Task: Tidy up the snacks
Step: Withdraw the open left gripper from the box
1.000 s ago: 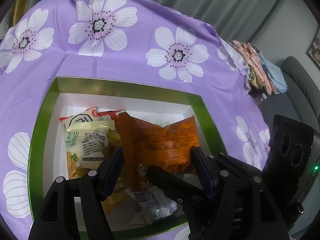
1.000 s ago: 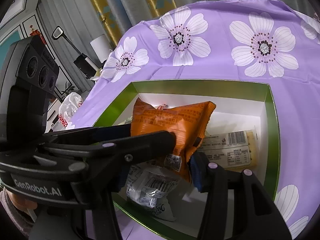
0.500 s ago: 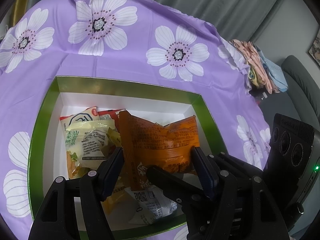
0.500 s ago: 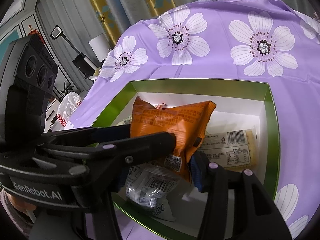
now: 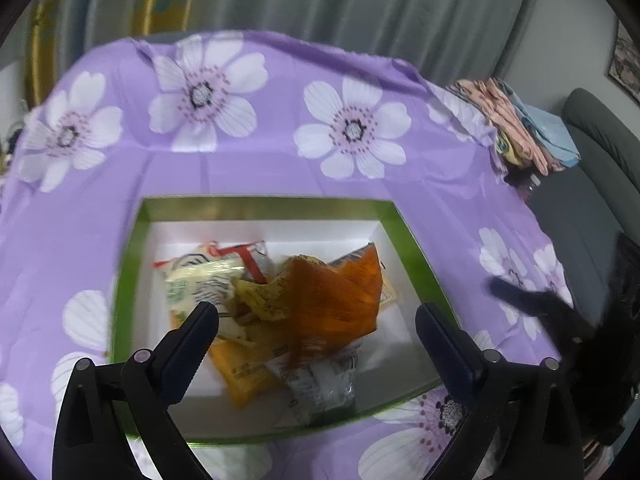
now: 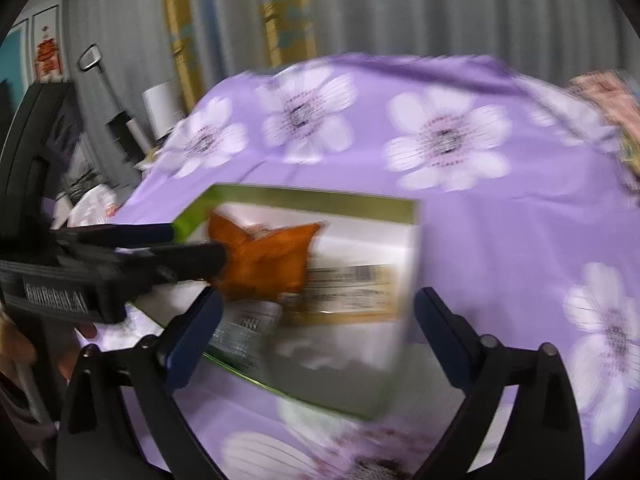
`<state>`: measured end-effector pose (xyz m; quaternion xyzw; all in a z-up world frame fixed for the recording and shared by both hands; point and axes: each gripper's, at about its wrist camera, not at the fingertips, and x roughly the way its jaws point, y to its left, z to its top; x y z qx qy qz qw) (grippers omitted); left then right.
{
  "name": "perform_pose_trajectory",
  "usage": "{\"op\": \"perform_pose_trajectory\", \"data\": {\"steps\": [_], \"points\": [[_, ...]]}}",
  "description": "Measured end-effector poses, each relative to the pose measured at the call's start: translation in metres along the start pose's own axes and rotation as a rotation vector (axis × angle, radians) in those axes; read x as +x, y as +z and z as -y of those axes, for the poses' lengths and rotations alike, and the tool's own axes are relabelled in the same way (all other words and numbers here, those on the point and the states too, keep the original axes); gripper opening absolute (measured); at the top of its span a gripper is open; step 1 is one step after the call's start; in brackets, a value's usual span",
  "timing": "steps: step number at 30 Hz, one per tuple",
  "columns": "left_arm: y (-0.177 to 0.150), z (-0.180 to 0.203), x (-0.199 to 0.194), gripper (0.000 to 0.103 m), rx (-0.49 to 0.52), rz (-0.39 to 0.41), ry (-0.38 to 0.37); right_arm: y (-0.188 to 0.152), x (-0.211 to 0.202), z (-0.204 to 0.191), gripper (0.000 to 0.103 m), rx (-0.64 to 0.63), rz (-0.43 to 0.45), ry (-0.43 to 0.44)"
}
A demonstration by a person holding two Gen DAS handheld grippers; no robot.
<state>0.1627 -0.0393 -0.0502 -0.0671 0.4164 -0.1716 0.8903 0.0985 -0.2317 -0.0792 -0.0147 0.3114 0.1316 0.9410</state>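
Though blurred, right view alone shows left claw (image 6: 192, 246).

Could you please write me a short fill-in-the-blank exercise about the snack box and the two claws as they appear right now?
1. The orange packet lies inside the box with the ____ rim.
2. The left claw has its jaws ____, with nothing held between them.
3. The box sits on a ____ cloth printed with white flowers.
4. The right claw holds ____.

Missing words: green; open; purple; nothing
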Motion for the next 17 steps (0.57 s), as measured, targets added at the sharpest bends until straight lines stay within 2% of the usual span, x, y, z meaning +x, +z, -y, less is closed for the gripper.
{"op": "perform_pose_trajectory", "data": {"steps": [3,5,7,11,15,17], "points": [[-0.001,0.003,-0.02,0.099,-0.009,0.012,0.058,0.005,-0.024,0.013,0.103,0.008,0.004,-0.102],[-0.002,0.01,-0.037,0.1,0.01,0.034,0.142,0.01,-0.035,0.009,0.103,-0.001,0.001,-0.12],[-0.001,0.017,-0.053,0.102,0.018,0.054,0.175,0.018,-0.043,-0.003,0.103,-0.016,-0.005,-0.109],[-0.001,0.017,-0.086,0.102,-0.012,0.071,0.136,0.03,-0.05,-0.025,0.103,-0.012,-0.015,-0.054],[0.0,0.014,-0.109,0.102,-0.022,0.116,0.245,0.033,-0.058,-0.045,0.103,-0.03,-0.009,-0.027],[0.002,0.01,-0.111,0.102,-0.042,0.098,0.278,0.034,-0.062,-0.054,0.103,-0.05,-0.009,-0.028]]}}
